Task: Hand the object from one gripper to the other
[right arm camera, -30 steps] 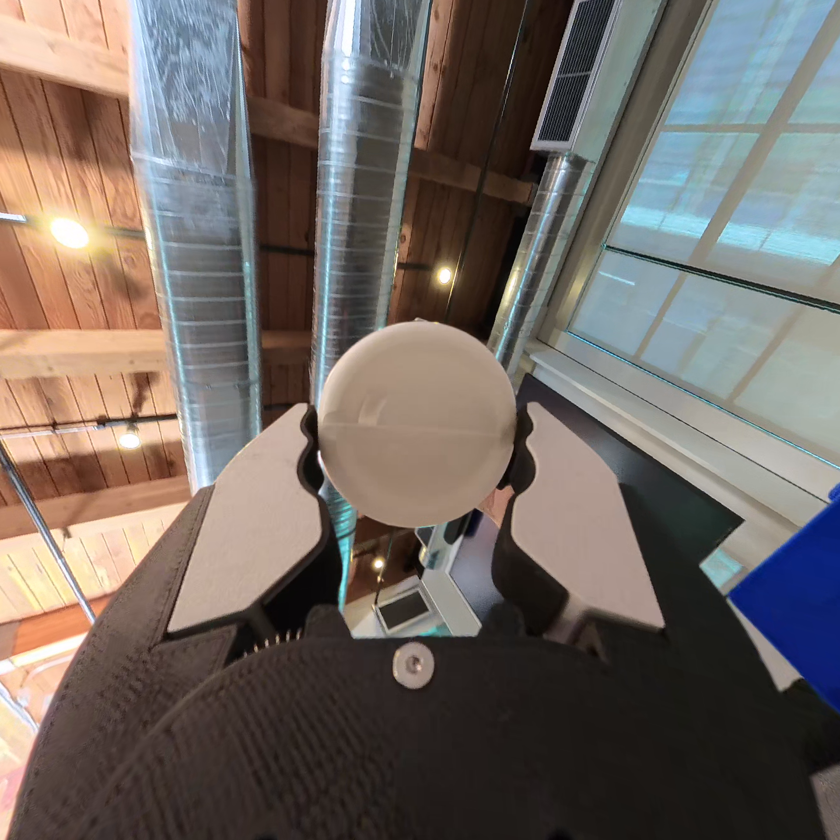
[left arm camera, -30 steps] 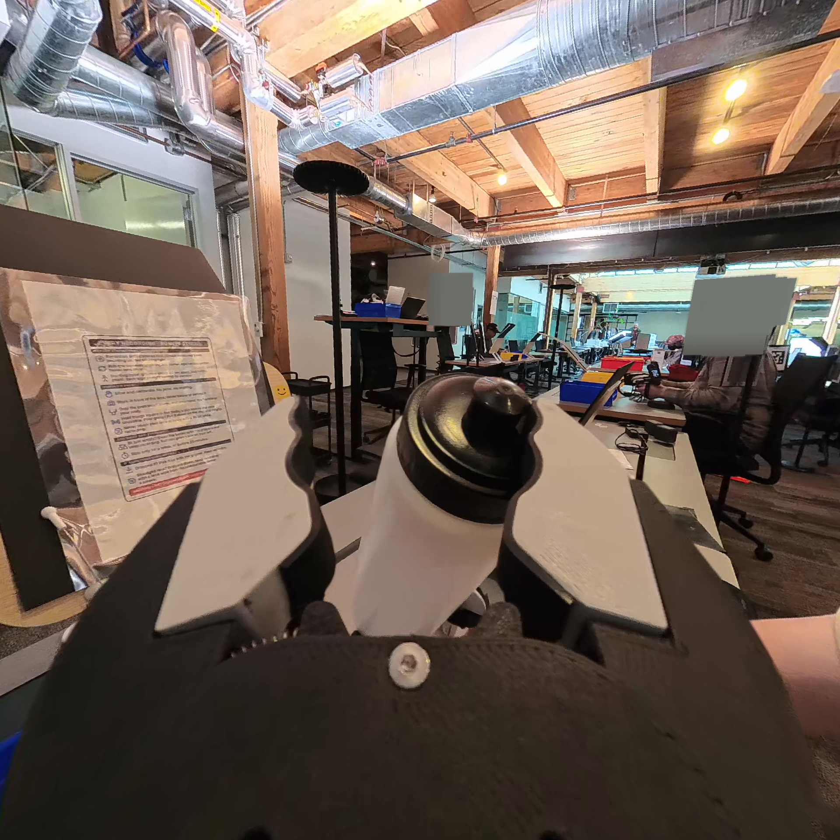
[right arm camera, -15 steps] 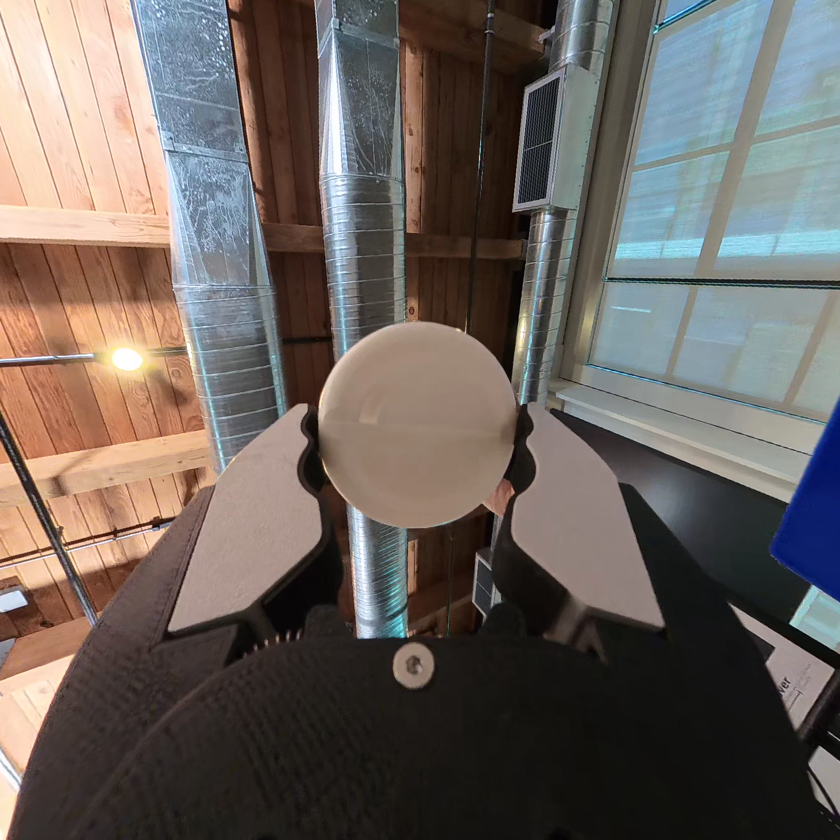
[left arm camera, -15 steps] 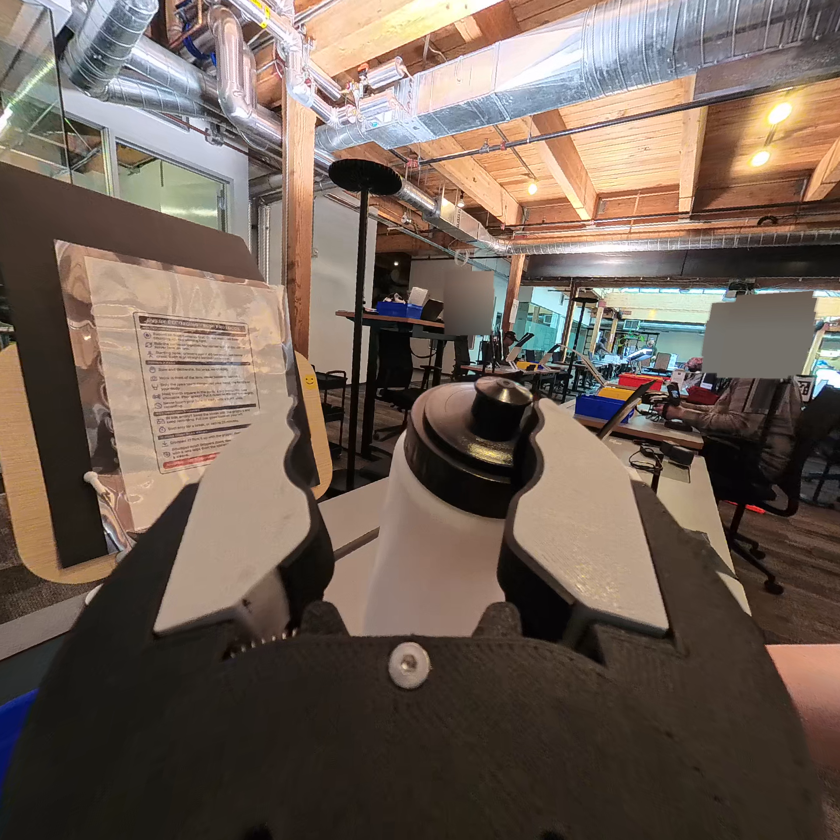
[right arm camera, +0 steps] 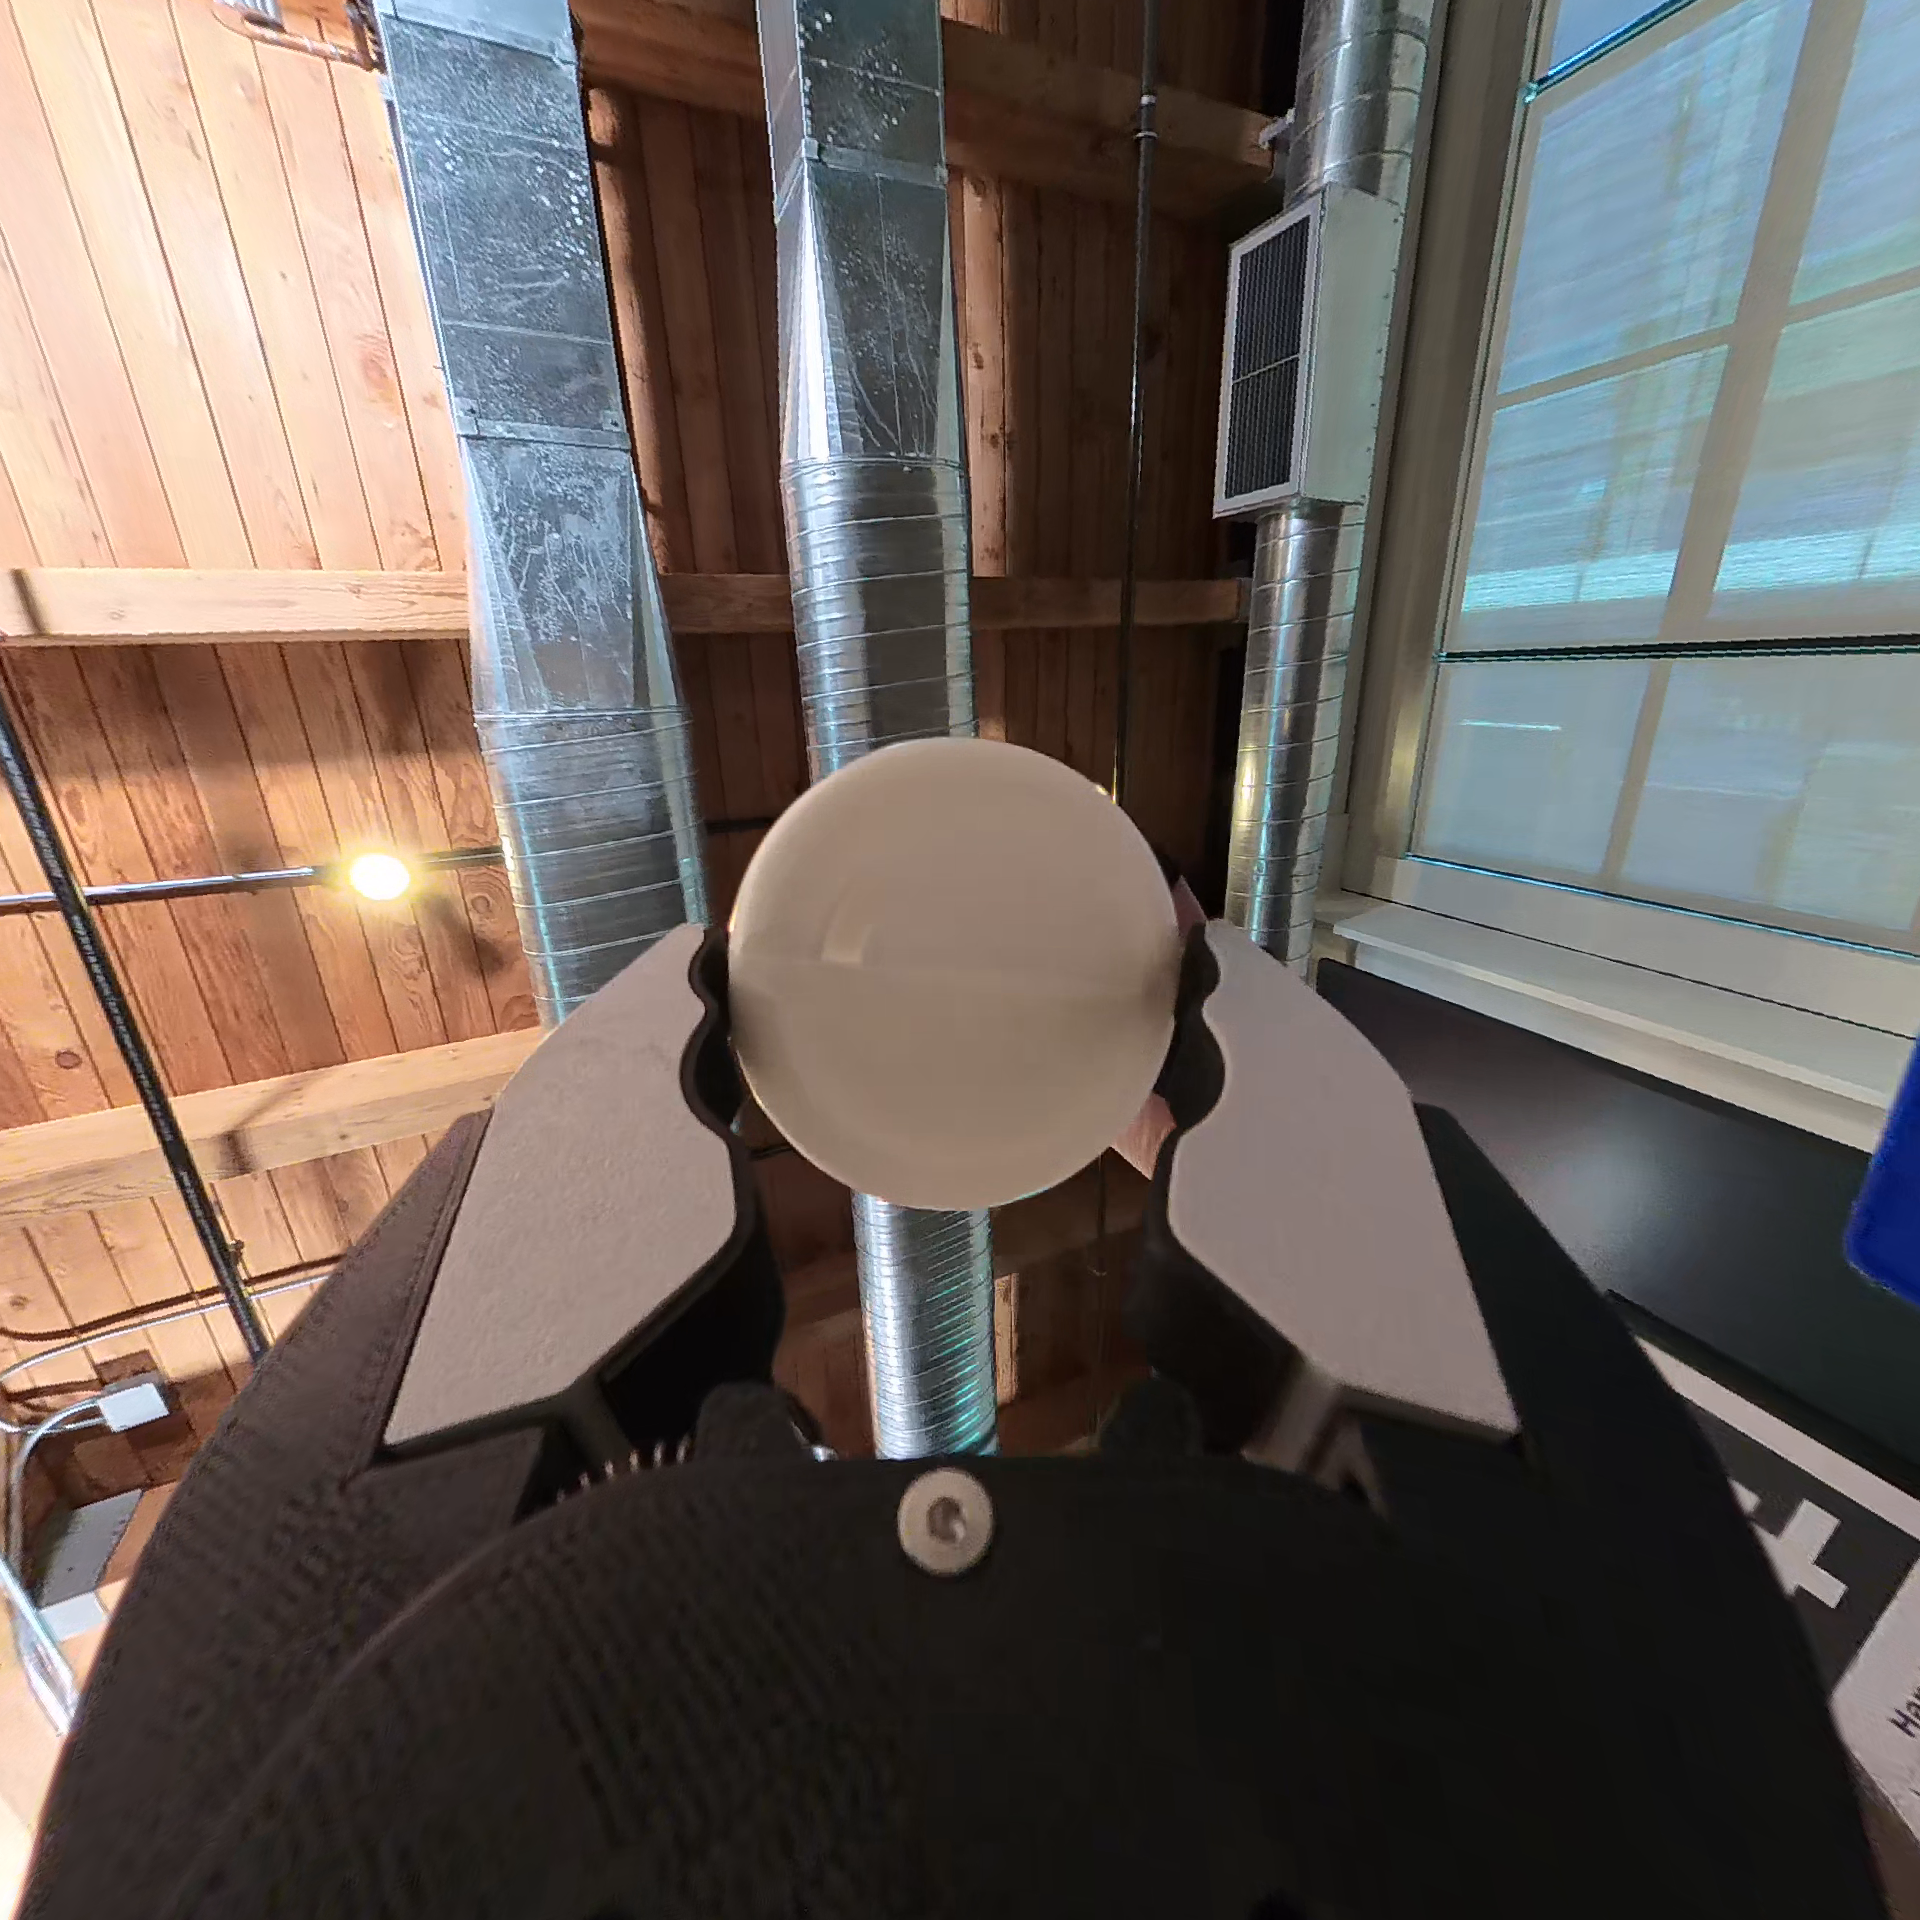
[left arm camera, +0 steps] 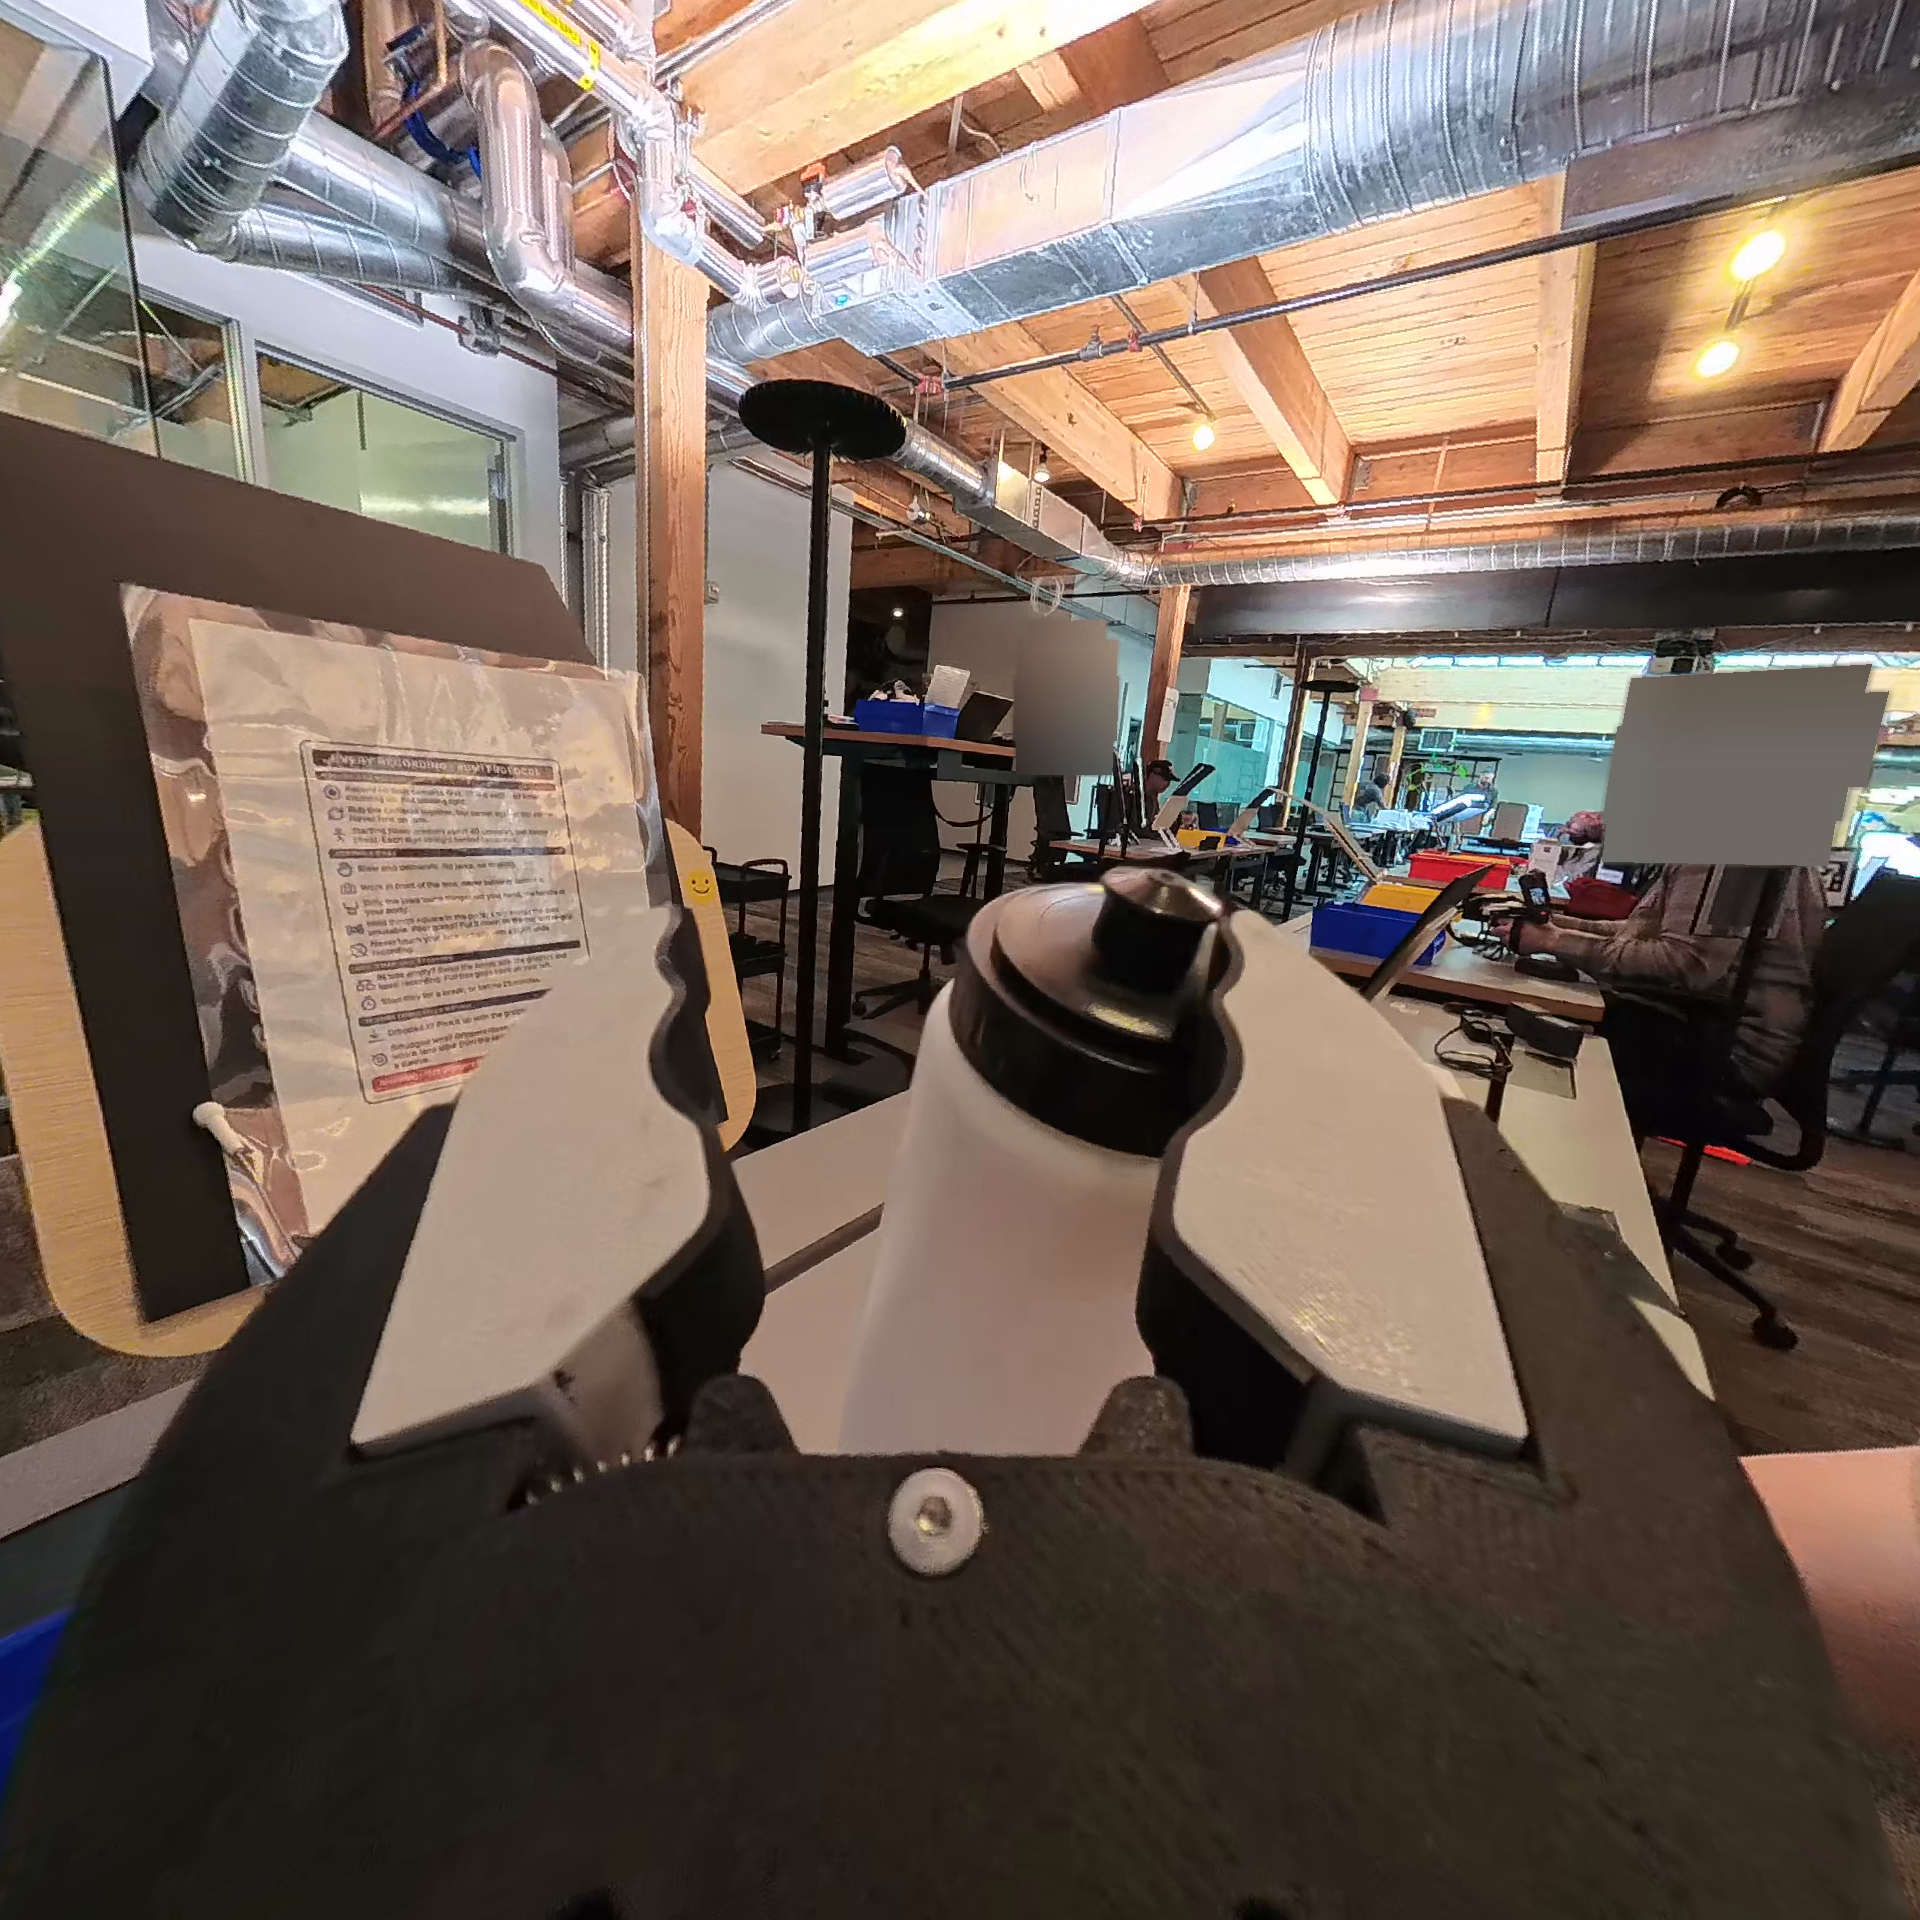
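**Close the left side before the right lets go**

My right gripper (right arm camera: 951, 977) has its jaws closed on the bottle (right arm camera: 951, 997). Both pads touch the white round end, which fills the centre of that frame against the ceiling ducts.

My left gripper (left arm camera: 951, 966) has its jaws wide apart around the same bottle (left arm camera: 997, 1226). The black cap (left arm camera: 1081, 1029) leans on the right-hand finger, and the left-hand finger stands clear with a gap showing. I judge that the right side alone carries the weight, so the handover is only half made.

To do this well, I should centre the bottle between the left fingers and close on the white body below the cap, not on the cap's slope. The wall looks smooth and may be soft, so I'd squeeze evenly and check the hold. Only then should the right jaws open, all of it over the white bench (left arm camera: 810, 1184) low in the frame in case of a slip.
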The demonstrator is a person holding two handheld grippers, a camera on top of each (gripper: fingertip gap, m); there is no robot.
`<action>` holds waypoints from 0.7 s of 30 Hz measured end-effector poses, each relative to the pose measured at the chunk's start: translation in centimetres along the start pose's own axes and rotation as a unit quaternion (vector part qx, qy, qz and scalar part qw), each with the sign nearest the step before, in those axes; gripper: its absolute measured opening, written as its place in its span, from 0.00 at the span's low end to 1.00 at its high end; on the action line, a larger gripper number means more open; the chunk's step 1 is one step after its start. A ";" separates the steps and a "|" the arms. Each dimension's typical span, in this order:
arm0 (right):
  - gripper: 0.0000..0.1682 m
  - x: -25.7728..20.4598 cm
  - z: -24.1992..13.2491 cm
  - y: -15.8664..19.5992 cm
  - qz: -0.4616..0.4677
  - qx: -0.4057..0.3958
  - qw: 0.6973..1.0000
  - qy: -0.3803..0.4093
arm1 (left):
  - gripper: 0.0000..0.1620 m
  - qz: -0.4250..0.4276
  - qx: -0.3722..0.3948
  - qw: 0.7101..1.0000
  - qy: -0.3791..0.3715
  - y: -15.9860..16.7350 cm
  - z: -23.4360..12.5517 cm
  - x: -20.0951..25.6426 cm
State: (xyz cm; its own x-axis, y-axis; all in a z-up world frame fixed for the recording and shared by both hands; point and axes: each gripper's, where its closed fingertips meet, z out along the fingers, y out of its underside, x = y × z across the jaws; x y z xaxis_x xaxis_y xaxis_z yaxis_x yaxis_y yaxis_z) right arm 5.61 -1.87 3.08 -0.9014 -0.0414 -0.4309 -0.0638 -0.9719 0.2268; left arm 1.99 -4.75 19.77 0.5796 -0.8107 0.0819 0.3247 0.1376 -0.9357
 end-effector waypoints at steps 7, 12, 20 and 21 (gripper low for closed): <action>0.49 0.4 -0.2 -0.3 0.004 0.018 1.000 0.008 | 0.57 0.006 0.022 1.000 0.010 -1.3 -0.9 0.7; 0.49 0.9 -0.5 -0.5 0.026 0.041 0.999 0.011 | 0.56 0.037 -0.035 0.998 0.033 0.3 -0.5 2.2; 0.50 0.9 -0.2 0.8 -0.027 -0.056 0.998 0.021 | 0.39 -0.006 -0.011 1.000 0.009 -0.7 -1.3 0.6; 0.49 1.0 0.0 1.3 -0.034 -0.081 0.996 0.025 | 0.38 -0.014 0.002 1.000 0.005 -1.1 -1.6 0.3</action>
State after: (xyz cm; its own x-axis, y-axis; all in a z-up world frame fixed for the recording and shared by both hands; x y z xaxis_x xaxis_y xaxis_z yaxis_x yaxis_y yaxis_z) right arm 4.66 -3.20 2.94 -0.8746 0.0184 -0.4844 -0.0507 -0.9973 0.0537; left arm 0.61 -6.07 20.31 0.5626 -0.8200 0.1053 0.3434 0.1160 -0.9320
